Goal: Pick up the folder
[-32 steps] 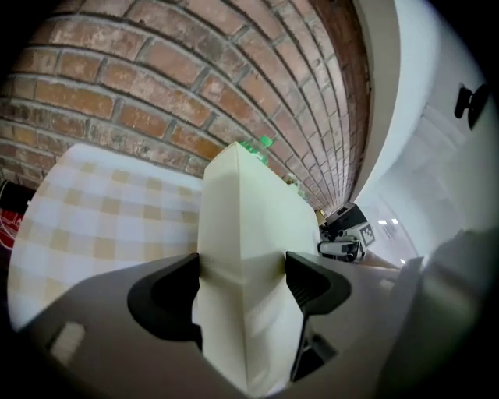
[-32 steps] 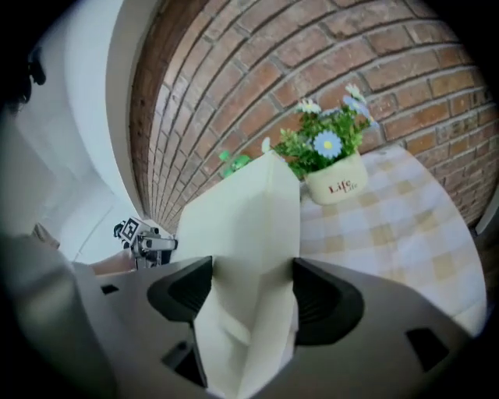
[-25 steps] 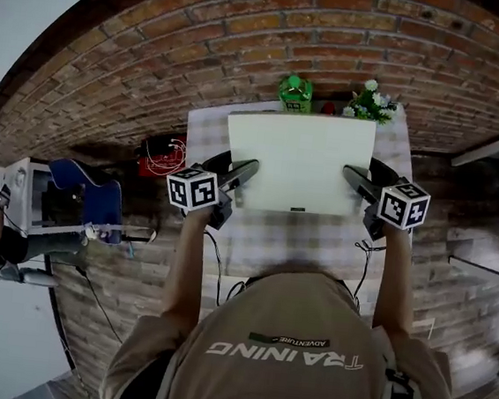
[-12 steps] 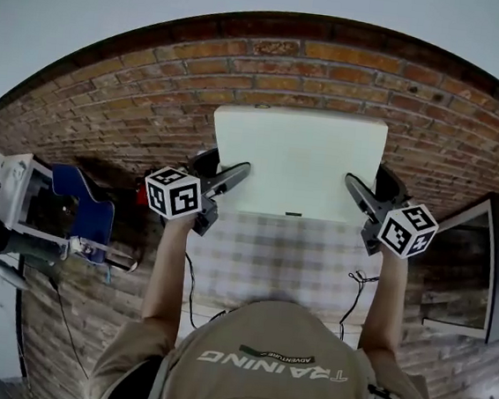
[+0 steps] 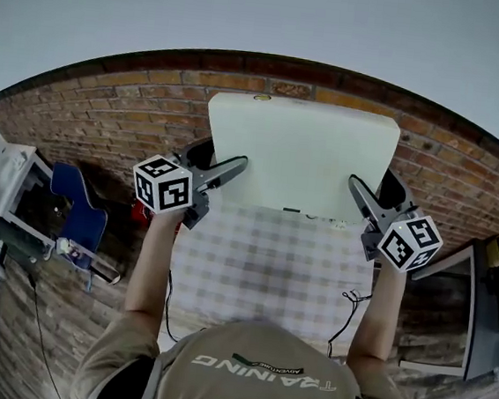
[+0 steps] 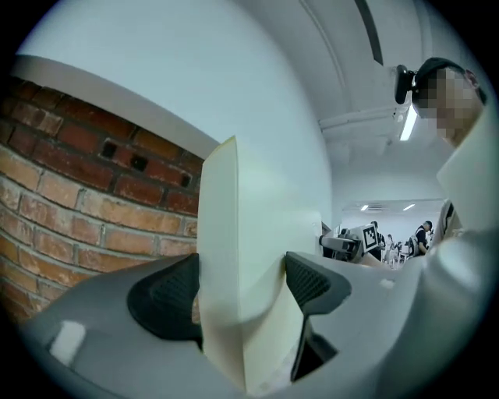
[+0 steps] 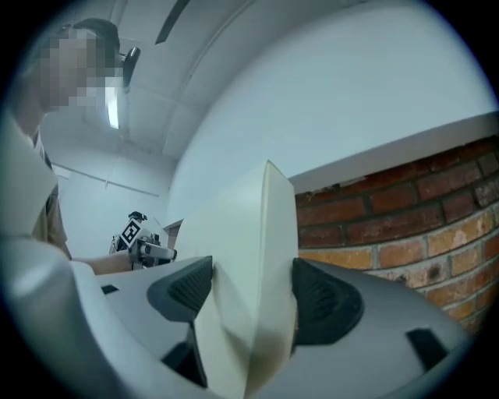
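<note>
The folder (image 5: 300, 155) is a thick cream-white slab held up in the air in front of the brick wall, above the table. My left gripper (image 5: 231, 167) is shut on its left edge and my right gripper (image 5: 358, 190) is shut on its right edge. In the left gripper view the folder (image 6: 234, 257) stands edge-on between both black pads, pressed from each side. The right gripper view shows the folder (image 7: 253, 265) clamped the same way, with the other gripper (image 7: 144, 241) far behind it.
Below the folder lies a table with a checked cloth (image 5: 269, 267). A brick wall (image 5: 109, 100) curves behind. A blue chair (image 5: 75, 211) and grey equipment (image 5: 15, 196) stand at the left. A cable (image 5: 348, 311) hangs at the table's right.
Both grippers have raised the folder off the table and up before the wall. The green bottle and flowers seen earlier on the table are out of sight now.
</note>
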Motion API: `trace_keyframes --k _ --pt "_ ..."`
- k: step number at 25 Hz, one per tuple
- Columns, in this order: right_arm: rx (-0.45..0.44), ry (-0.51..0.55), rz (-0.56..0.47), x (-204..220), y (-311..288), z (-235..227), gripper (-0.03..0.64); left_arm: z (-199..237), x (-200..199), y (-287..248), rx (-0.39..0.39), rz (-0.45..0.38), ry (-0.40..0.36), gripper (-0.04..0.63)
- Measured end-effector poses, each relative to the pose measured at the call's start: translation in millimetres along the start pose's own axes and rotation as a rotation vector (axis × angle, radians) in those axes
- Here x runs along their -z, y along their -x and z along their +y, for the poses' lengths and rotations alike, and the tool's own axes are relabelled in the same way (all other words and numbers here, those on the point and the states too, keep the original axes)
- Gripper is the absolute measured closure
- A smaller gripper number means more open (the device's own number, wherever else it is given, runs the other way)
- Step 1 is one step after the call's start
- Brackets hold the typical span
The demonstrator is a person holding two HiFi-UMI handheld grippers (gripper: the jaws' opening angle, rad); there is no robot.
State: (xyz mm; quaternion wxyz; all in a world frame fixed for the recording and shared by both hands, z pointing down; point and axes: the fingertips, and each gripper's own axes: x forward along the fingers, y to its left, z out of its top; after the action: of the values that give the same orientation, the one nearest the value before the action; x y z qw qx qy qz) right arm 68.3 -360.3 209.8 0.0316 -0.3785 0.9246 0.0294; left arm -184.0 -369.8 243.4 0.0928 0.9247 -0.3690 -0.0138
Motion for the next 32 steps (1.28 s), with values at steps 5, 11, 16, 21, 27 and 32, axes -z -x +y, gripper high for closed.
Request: trace_keyframes --k 5,11,16,21,27,32 --pt "0.005 0.038 -0.038 -30 3 1 0.322 -8 -29 0 0.007 -0.034 -0.041 0.262" --pt "0.028 0.035 -0.069 -43 9 -1 0.322 -14 -49 -5 0.025 -0.054 -0.073 0.262" --pt "0.034 0.045 -0.064 -44 9 -1 0.322 -14 -52 -5 0.03 -0.062 -0.097 0.262" --pt "0.046 0.05 -0.067 -41 9 -3 0.322 -13 -50 -9 0.039 -0.063 -0.107 0.262" --pt "0.054 0.042 -0.06 -34 6 -10 0.322 -8 -49 -16 0.04 -0.063 -0.113 0.262" --pt "0.05 0.044 -0.048 -33 -1 -12 0.322 -1 -48 -19 0.037 -0.061 -0.108 0.262"
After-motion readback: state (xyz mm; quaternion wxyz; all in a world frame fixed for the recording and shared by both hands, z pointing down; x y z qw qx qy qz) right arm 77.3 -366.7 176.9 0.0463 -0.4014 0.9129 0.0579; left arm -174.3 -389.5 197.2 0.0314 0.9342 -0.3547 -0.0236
